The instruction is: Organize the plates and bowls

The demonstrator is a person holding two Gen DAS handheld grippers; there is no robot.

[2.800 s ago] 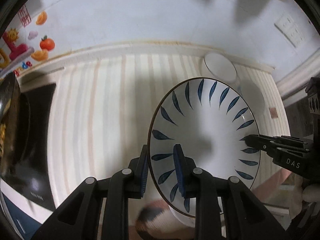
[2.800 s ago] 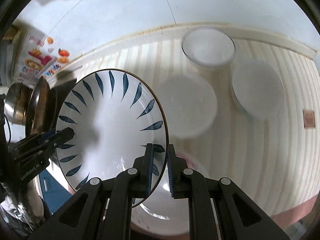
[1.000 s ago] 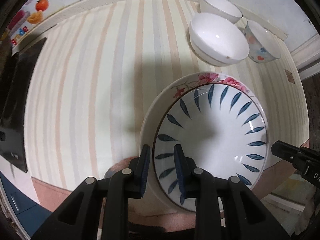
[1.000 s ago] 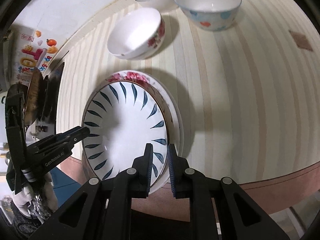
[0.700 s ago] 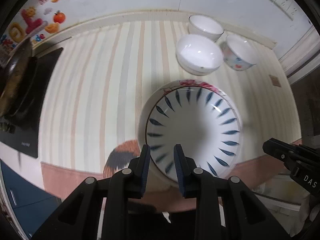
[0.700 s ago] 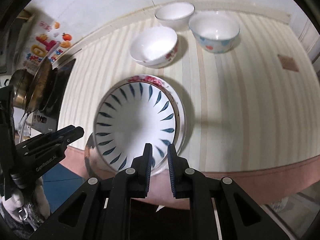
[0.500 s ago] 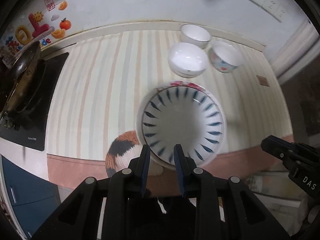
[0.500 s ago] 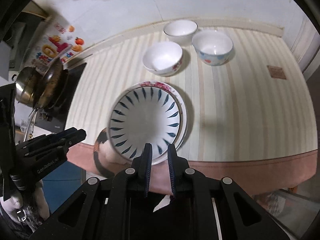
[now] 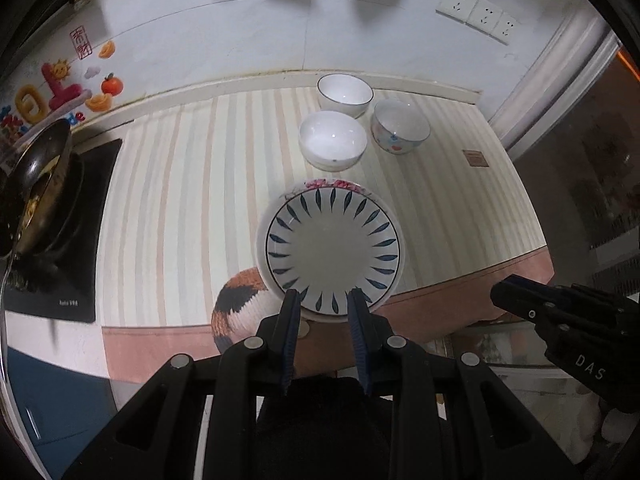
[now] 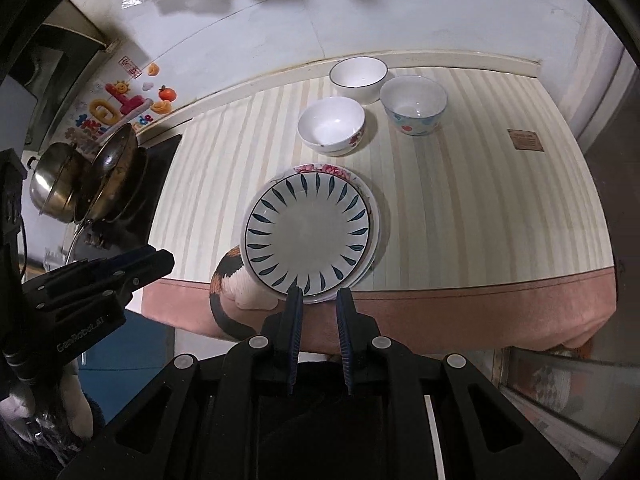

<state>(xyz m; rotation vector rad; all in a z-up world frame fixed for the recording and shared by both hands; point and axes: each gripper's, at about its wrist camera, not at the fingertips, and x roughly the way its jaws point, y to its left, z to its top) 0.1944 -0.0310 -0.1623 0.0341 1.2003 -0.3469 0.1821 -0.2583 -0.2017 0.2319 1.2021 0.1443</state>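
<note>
Glossy round blue-leaf plate (image 9: pixel 333 248) lying flat on a larger floral-rimmed plate (image 9: pixel 332 185), only a pink-flowered crescent of the lower one showing at 12 o'clock. Stack sitting at the near edge of the striped worktop (image 9: pixel 180 208), cream with pale tan bands, smooth and matte. At 12 o'clock from the stack, three round ceramic bowls in a tight cluster: plain white bowl (image 9: pixel 333 141) nearest, dark-rimmed white bowl (image 9: pixel 345 91) behind it against the wall, dotted bowl (image 9: pixel 400 127) at its 3 o'clock, red and blue spots on the outside. In the right wrist view, red flowers visible on the side of the nearest bowl.

Left gripper (image 9: pixel 325 300) hanging above the near rim of the stack, blue ribbed pads spread apart, nothing between them. Right gripper (image 10: pixel 319 295) likewise over the near rim, pads parted, empty. Both black, hard plastic, angular.

At 7 o'clock from the plates, a furry calico cat (image 9: pixel 240 304), orange, black and white, partly hidden under the worktop edge. At 9 o'clock, a black induction hob (image 9: pixel 80 248) carrying a dark metal pan (image 9: pixel 40 184); in the right wrist view a shiny steel pot (image 10: pixel 56 184) beside it. Colourful fruit stickers (image 9: pixel 64 88) on the white wall, white sockets (image 9: pixel 476 14) at upper right.
</note>
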